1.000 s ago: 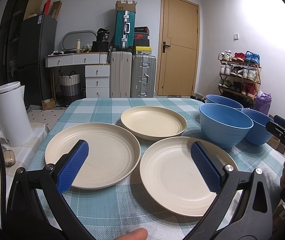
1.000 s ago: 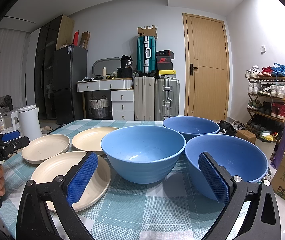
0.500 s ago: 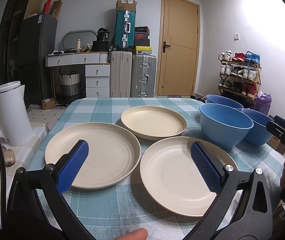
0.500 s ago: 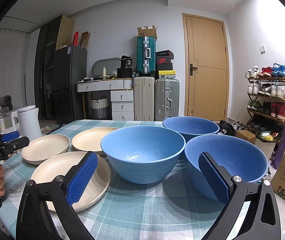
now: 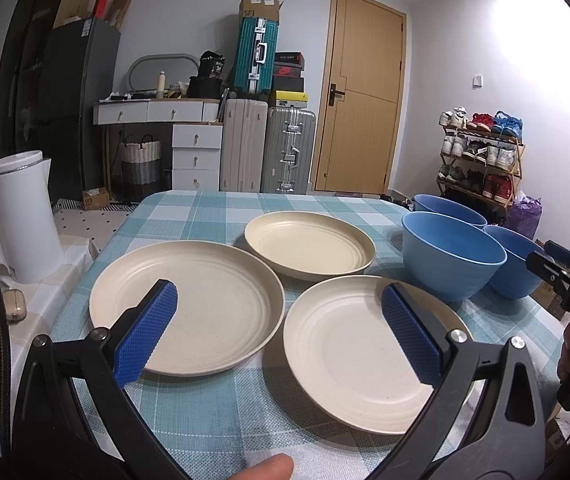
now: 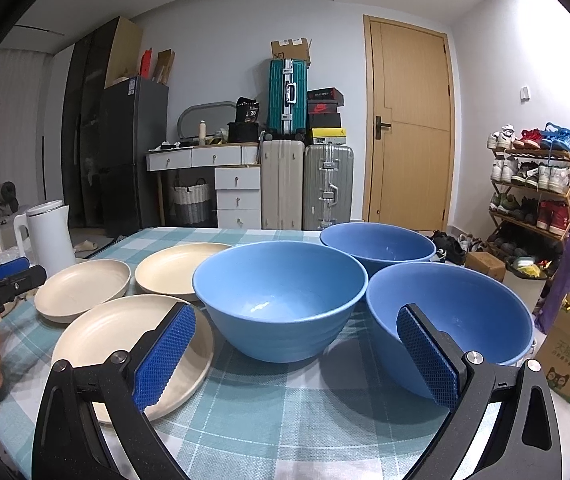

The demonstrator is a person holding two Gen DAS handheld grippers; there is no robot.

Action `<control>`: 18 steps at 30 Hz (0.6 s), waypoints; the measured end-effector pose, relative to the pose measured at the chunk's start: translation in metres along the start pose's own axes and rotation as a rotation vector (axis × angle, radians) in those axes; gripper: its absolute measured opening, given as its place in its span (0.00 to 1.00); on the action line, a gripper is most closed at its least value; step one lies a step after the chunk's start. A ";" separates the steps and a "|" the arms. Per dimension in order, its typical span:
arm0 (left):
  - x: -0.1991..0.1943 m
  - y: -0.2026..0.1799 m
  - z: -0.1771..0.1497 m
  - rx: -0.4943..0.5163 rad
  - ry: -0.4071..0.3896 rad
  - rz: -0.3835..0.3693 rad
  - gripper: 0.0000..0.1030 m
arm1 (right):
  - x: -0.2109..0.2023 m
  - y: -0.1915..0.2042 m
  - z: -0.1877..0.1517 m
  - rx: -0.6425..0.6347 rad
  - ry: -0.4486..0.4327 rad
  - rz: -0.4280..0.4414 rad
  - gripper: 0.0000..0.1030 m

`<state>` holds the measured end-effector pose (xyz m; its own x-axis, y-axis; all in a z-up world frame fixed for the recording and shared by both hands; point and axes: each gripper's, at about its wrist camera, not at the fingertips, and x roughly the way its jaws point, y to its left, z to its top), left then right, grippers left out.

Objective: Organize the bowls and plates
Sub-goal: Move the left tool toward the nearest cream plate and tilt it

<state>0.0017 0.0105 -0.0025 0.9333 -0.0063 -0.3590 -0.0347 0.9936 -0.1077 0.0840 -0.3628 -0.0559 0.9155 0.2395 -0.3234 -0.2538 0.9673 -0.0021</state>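
Left wrist view: left hand-held gripper (image 5: 281,336) spread wide, holding nothing, above near edge of table (image 5: 213,404). Three cream plates (image 5: 189,304) lie separate on checked cloth: two near, one behind. Three blue bowls (image 5: 451,254) clustered at right, touching or nearly so. White kettle (image 5: 21,216) off table at left.

Right wrist view: right hand-held gripper (image 6: 295,354) also wide, empty. Three bowls ahead, none nested; three plates to left, none stacked.
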 end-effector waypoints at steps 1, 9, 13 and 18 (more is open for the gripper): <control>0.001 0.001 0.001 0.003 0.006 0.005 0.99 | 0.000 0.001 0.002 -0.002 0.004 0.000 1.00; -0.008 0.004 0.015 -0.009 0.004 0.038 0.99 | -0.004 0.011 0.020 -0.003 0.023 0.061 1.00; -0.015 0.010 0.029 -0.039 0.024 0.031 0.99 | -0.002 0.022 0.029 -0.004 0.038 0.090 1.00; -0.025 0.021 0.046 -0.068 0.038 0.043 0.99 | 0.001 0.034 0.043 -0.003 0.060 0.135 1.00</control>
<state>-0.0056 0.0372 0.0468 0.9164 0.0304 -0.3991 -0.0995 0.9831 -0.1537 0.0895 -0.3257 -0.0154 0.8527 0.3619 -0.3766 -0.3742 0.9263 0.0429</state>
